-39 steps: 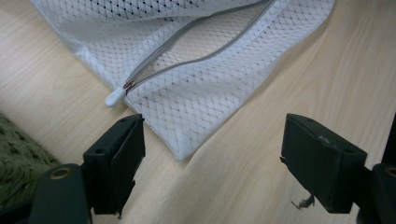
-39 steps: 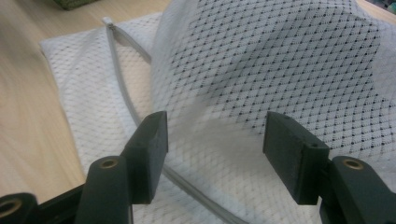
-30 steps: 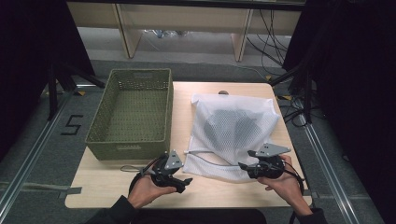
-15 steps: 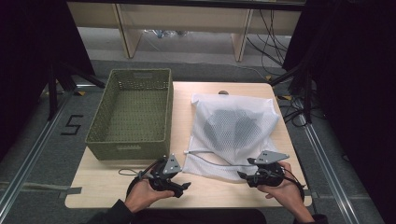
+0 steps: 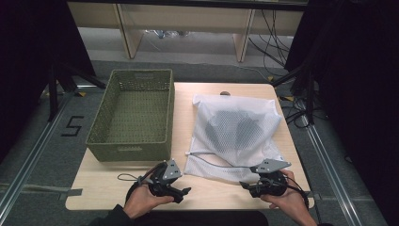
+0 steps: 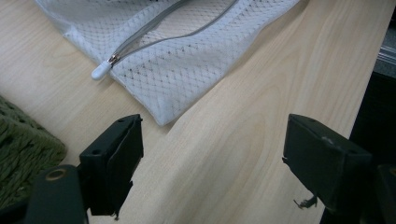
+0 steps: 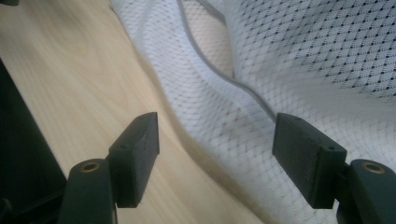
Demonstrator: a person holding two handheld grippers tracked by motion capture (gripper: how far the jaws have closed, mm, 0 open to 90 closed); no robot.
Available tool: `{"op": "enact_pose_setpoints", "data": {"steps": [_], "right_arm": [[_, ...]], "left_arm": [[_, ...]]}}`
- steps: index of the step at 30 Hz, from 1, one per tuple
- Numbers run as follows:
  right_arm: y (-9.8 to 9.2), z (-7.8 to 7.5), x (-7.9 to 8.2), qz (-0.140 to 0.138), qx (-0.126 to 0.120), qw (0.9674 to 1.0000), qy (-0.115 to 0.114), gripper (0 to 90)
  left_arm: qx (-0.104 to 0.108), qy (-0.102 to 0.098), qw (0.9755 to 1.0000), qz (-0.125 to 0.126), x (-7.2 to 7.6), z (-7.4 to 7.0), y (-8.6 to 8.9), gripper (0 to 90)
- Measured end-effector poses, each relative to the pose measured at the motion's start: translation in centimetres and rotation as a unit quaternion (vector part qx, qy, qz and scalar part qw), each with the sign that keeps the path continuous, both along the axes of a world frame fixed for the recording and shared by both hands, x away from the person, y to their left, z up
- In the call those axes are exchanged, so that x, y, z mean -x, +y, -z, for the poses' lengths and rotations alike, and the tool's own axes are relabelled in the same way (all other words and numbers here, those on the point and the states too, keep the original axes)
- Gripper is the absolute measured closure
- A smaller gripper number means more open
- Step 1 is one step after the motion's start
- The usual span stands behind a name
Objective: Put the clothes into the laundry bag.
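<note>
Both tongs, left (image 5: 184, 192) and right (image 5: 244, 185), gape beside the mesh bag (image 5: 235, 127).

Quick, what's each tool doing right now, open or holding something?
Left tool: open, holding nothing, over the table.
Right tool: jaws just opening, now open over the mesh bag, gripping nothing.

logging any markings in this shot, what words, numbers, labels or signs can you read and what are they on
"5": a large dark digit marked on the grey floor, left of the table and the green basket.
Nothing can be read on the white mesh bag, its zipper pull, the green basket or either hand-held gripper.
</note>
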State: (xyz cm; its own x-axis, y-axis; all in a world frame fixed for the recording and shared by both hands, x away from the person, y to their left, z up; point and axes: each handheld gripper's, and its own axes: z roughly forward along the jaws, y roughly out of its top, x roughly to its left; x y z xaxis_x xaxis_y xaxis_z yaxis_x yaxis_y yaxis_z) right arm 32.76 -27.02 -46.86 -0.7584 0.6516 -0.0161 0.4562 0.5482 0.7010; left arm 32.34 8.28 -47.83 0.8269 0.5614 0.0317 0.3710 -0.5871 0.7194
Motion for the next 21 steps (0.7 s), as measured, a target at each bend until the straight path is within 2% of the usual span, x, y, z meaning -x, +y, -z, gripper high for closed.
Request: {"op": "enact_pose_setpoints", "data": {"steps": [1,3,5,10,14,17,18,21], "right_arm": [[0.01,0.01,0.08,-0.006,0.001,1.0000,-0.007,32.5],[-0.04,-0.01,0.35,-0.009,0.003,0.9999,-0.009,32.3],[-0.12,-0.05,0.68,-0.004,0.001,1.0000,-0.001,32.3],[-0.44,-0.01,0.98,0.000,0.000,1.0000,-0.005,32.2],[-0.22,0.09,0.95,-0.002,0.008,0.9999,-0.010,32.3],[-0.16,0.06,1.02,-0.003,0.007,0.9999,-0.009,32.3],[-0.21,0.05,0.96,-0.007,0.010,0.9998,-0.015,32.3],[-0.24,0.02,0.95,-0.005,0.009,0.9999,-0.014,32.3]], "left_arm": [[-0.007,-0.003,1.0000,-0.001,0.01,-0.03,0.14,19.7],[-0.005,-0.005,1.0000,-0.003,0.15,-0.10,0.25,19.7],[0.000,-0.007,1.0000,-0.003,0.39,-0.26,0.40,19.4],[0.011,-0.005,0.9999,-0.006,0.89,-0.34,0.65,19.4],[-0.007,-0.011,0.9999,-0.003,0.80,-0.17,0.47,19.4],[-0.003,-0.004,1.0000,-0.002,0.70,-0.02,0.49,19.4],[-0.012,-0.005,0.9999,-0.003,0.62,-0.04,0.58,19.3],[-0.005,-0.002,1.0000,-0.005,0.56,0.04,0.50,19.3]]}}
